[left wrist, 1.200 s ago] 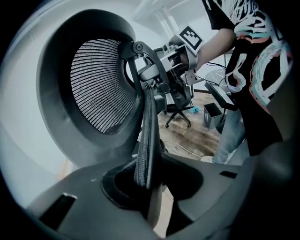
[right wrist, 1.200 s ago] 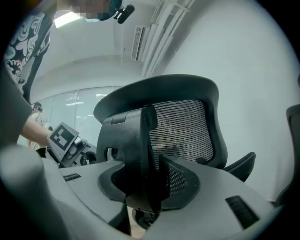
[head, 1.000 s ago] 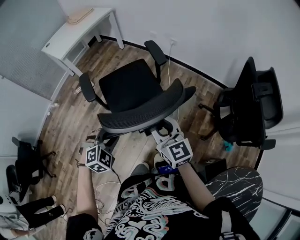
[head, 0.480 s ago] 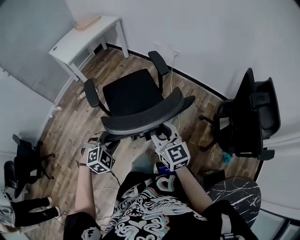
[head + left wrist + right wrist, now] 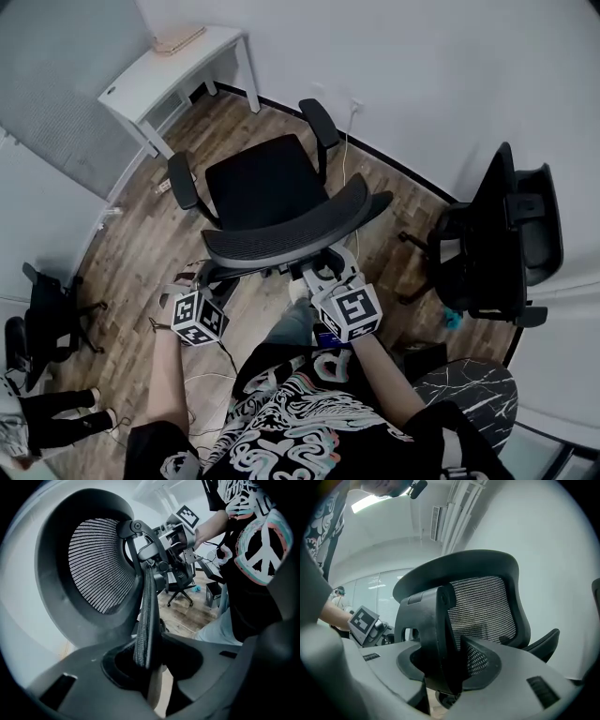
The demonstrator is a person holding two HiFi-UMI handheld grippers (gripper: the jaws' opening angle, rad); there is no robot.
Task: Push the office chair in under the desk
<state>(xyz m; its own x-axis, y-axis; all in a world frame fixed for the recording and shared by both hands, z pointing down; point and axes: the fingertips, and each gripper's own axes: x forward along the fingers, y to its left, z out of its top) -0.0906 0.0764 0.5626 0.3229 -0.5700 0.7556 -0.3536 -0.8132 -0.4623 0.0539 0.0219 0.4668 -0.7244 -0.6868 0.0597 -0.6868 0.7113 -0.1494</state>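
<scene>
My left claw (image 5: 201,281) is clamped on the mesh edge of the backrest (image 5: 281,239) of the office chair (image 5: 265,183). My right claw (image 5: 324,264) has just been opening its jaws, and the black bracket (image 5: 433,634) stands between them (pads barely off it). The chair stands on the wood floor (image 5: 141,234), well apart from the white desk (image 5: 159,75) at far left.

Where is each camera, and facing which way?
Head view: on the person's head, steeply down at the office chair; shows torso, left gripper, right gripper.
Left gripper view: on left gripper, along jaws clamped on backrest edge; right gripper, torso beyond.
Right gripper view: on right gripper, along its jaws, just opening around backrest; left gripper beyond.
Shared: backrest everywhere.
</scene>
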